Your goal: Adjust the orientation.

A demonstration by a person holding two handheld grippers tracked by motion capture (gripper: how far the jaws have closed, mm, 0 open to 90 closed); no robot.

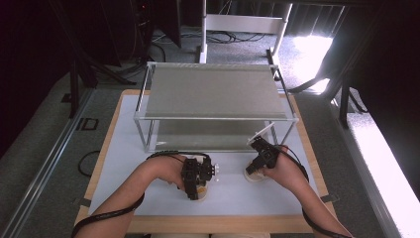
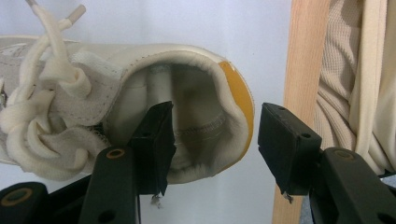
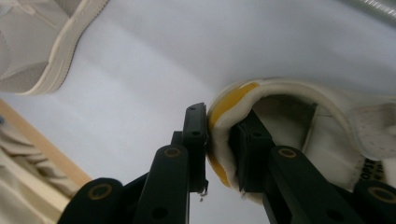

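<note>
Two cream sneakers with yellow heel tabs lie on the white table top. In the left gripper view, the left gripper straddles the heel of one sneaker: one jaw sits inside the shoe's mouth and the other stands clear outside the heel, so it is open. From above, this gripper covers that sneaker. The right gripper is shut on the heel collar of the other sneaker, one jaw inside and one on the yellow tab. The high view shows it over that sneaker.
A metal-framed rack with two grey shelves stands on the far half of the table, close behind the right hand. The table's wooden front edge runs just behind the left sneaker's heel, with the person's beige clothing beyond it.
</note>
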